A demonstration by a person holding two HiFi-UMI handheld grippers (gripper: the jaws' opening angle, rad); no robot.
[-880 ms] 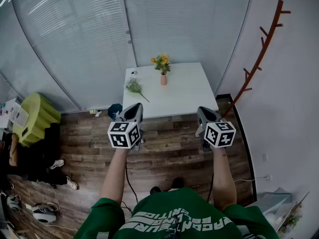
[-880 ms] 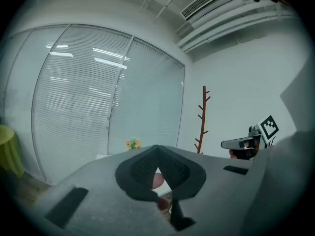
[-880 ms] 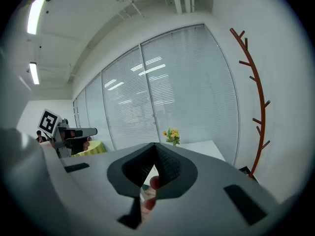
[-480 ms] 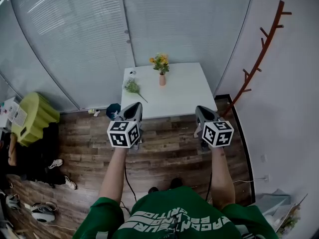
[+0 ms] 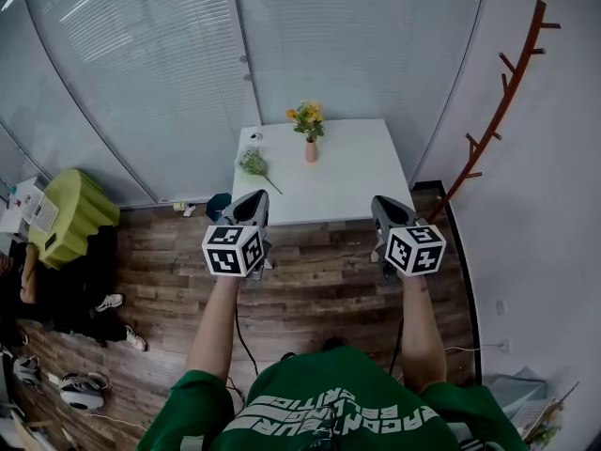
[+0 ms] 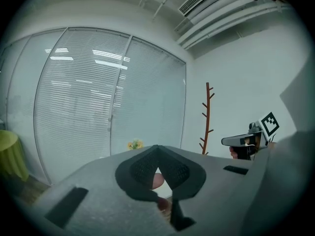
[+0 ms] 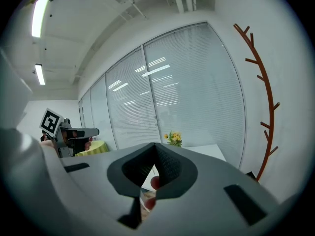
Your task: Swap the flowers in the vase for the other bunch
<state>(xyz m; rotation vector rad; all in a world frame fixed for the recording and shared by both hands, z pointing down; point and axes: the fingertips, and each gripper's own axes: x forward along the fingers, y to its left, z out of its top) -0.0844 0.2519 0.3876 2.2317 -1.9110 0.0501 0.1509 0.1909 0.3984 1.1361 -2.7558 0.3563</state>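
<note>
A small pink vase (image 5: 310, 151) with orange and yellow flowers (image 5: 306, 118) stands near the far middle of the white table (image 5: 347, 181). The other bunch (image 5: 254, 165), green with pale blooms, lies flat on the table's left part. Both grippers are held level over the wooden floor, short of the table's near edge and apart from everything on it. My left gripper (image 5: 252, 207) has its pads together with nothing between them (image 6: 157, 154). My right gripper (image 5: 385, 210) is shut and empty as well (image 7: 155, 154). The flowers show beyond each gripper's jaws (image 6: 134, 144) (image 7: 173, 137).
A brown branch-like coat rack (image 5: 498, 101) stands against the right wall. Glass walls with blinds (image 5: 141, 73) close off the far side. A lime-green seat (image 5: 66, 219) and a seated person's legs (image 5: 103, 308) are at the left. A small white object (image 5: 254, 137) lies at the table's far left corner.
Both grippers stay in nearly the same place before the table. The head view has shifted only slightly.
</note>
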